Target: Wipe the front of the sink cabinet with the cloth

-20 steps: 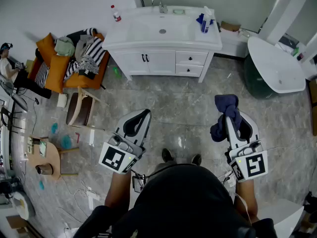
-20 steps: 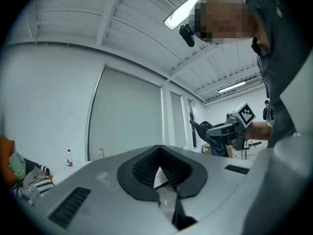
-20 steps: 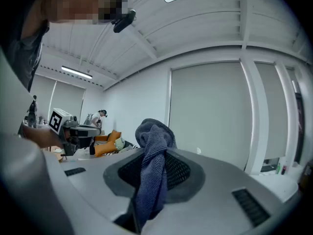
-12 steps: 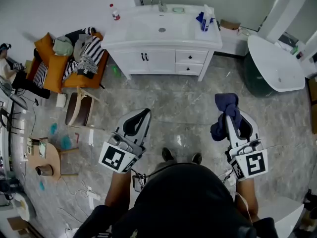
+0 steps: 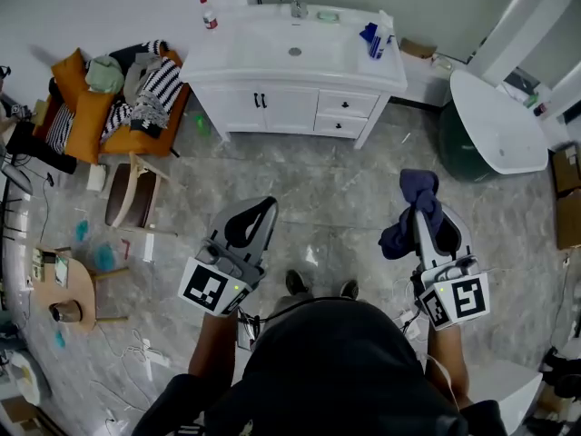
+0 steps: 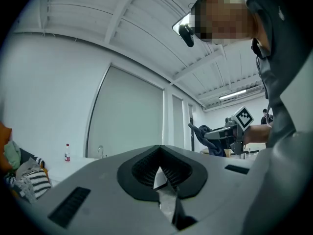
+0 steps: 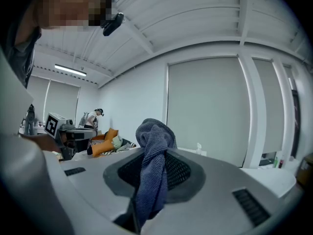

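Sink cabinet nearer, bare floor between

Grey marble floor; white wall; orange sofa, round wooden table left.

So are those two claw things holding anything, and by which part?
The right gripper pinches the blue cloth by a bunched middle fold; the left gripper holds nothing.

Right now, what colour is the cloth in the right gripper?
Dark blue cloth, clearest in the right gripper view.
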Demonstrator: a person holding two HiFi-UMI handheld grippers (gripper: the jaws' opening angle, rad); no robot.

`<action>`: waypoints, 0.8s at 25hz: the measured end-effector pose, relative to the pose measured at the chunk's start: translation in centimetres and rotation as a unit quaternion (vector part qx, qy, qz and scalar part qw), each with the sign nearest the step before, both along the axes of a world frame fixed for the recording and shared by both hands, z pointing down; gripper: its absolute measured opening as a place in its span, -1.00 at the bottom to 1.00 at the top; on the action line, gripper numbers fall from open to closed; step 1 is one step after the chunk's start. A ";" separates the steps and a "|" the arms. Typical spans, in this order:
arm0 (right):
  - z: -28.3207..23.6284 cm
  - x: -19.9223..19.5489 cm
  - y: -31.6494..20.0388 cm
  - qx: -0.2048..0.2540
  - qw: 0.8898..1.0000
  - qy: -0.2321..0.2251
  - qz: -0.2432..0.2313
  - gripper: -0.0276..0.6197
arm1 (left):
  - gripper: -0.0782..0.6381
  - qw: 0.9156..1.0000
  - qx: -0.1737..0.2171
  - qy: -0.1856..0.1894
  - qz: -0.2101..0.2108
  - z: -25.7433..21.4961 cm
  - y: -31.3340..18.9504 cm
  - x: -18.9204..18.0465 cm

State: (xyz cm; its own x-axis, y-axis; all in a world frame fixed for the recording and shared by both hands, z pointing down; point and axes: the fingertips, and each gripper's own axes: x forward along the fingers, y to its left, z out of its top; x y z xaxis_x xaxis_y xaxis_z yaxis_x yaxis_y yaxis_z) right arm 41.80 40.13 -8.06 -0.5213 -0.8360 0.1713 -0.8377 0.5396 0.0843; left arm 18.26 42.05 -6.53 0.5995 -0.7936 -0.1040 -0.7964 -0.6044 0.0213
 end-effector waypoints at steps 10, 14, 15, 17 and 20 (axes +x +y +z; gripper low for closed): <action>0.5 -1.7 -1.5 -0.007 1.000 0.016 -0.004 -0.65 | -0.77 0.999 -0.012 0.034 0.005 2.4 -2.4 -1.4; 1.7 -0.8 -4.0 -0.016 1.000 0.020 -0.005 -0.65 | -0.77 1.000 -0.021 0.021 0.002 3.0 -4.1 -0.7; 2.1 -0.5 -4.8 -0.019 1.000 0.017 -0.006 -0.65 | -0.77 1.000 -0.025 0.019 0.002 3.0 -4.6 -0.3; 2.9 0.2 -6.1 -0.028 1.000 0.010 -0.009 -0.65 | -0.77 0.999 -0.033 0.012 -0.002 3.0 -5.5 0.5; 3.4 1.9 -8.5 -0.024 1.000 0.000 -0.014 -0.65 | -0.77 0.999 -0.043 0.001 -0.009 3.2 -7.1 2.2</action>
